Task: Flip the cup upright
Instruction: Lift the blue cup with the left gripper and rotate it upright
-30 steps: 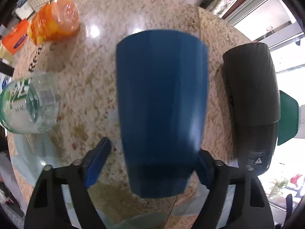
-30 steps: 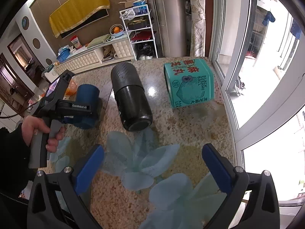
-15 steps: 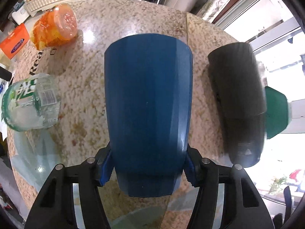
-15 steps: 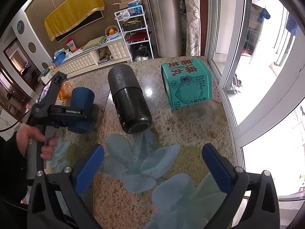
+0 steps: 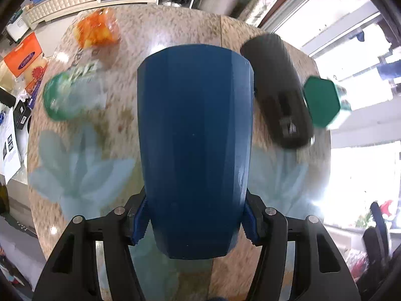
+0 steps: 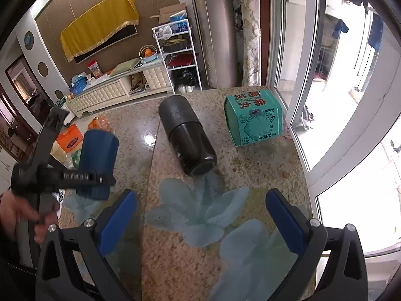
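Your left gripper (image 5: pixel 194 222) has its fingers (image 5: pixel 140 225) clenched on the narrow closed end of the blue cup (image 5: pixel 194 145), held above the bench (image 6: pixel 250 170). A black flask (image 5: pixel 278 92) lies at the cup's 2 o'clock. Your right gripper (image 6: pixel 200 218) hangs spread wide, holding nothing.

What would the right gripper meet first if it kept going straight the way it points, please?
Probably the tabletop, since the open right gripper points down at it; going on along the surface, the black flask lies ahead. Depth is unclear.
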